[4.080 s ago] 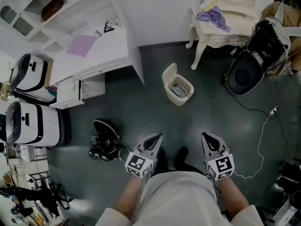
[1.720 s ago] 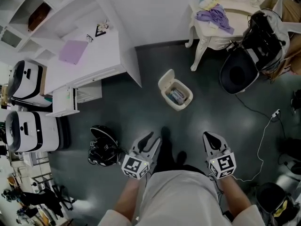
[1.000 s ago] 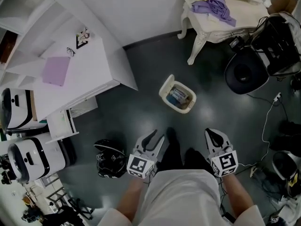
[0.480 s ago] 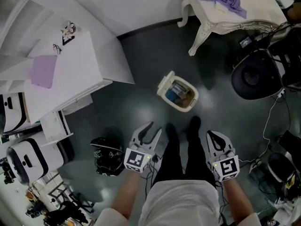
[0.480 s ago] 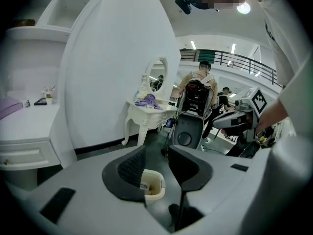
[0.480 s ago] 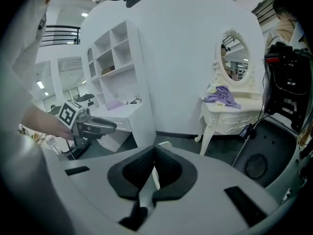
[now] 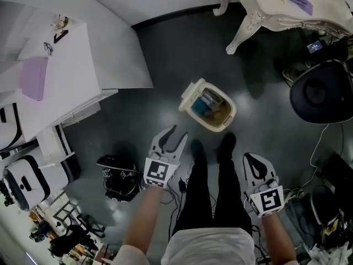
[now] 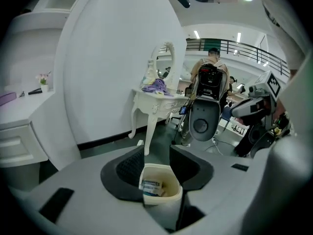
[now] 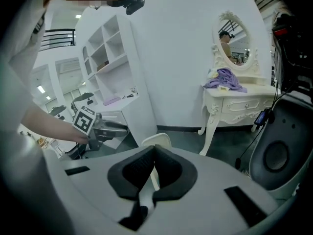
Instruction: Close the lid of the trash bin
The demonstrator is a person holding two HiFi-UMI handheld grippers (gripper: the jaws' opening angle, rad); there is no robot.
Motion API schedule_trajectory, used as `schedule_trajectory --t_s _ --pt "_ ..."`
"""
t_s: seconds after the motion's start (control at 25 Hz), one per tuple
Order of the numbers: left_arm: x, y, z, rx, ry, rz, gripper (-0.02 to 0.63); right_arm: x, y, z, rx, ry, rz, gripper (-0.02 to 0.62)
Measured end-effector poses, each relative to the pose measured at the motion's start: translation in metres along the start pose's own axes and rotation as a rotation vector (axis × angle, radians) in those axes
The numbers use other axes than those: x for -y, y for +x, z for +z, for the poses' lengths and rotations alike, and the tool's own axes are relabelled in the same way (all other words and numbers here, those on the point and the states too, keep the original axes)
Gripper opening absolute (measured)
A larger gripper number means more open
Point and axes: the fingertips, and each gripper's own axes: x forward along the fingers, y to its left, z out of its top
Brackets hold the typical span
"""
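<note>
A cream trash bin (image 7: 216,112) stands on the dark floor, its lid (image 7: 189,96) tipped up on the left side and rubbish showing inside. My left gripper (image 7: 177,132) hovers just short of the bin's near left. Its jaws are open and have just been opening, with nothing between them. In the left gripper view the bin (image 8: 160,190) shows beyond the left gripper (image 8: 156,152). My right gripper (image 7: 249,158) hangs lower right of the bin, jaws together. In the right gripper view the lid (image 9: 157,141) shows past the right gripper (image 9: 153,152).
The person's shoes (image 7: 225,143) stand just below the bin. A white desk (image 7: 71,76) is at left and an ornate white dressing table (image 7: 281,10) at upper right. A black round device (image 7: 325,98) and cables (image 7: 315,150) lie at right, black headgear (image 7: 118,175) at left.
Both grippers have sunk toward the floor, and the bin now sits closer. The left gripper has reached forward toward the bin with its jaws spread wider.
</note>
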Motion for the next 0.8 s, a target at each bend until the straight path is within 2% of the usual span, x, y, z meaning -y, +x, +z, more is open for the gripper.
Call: schedule_trajectory --t_s 0.4,0.64,0.8 --pt "-0.047 0.086 -0.067 -0.097 0.034 0.086 0.212 0.019 0.051 -0.047 -0.029 0.027 0.059 0.012" --pt "-0.051 0.108 -0.090 -0.129 0.057 0.092 0.222 0.025 0.065 -0.063 -0.024 0.045 0.071 0.012" --pt "-0.050 0.111 -0.090 -0.105 0.075 0.120 0.219 0.028 0.068 -0.072 -0.018 0.058 0.079 0.012"
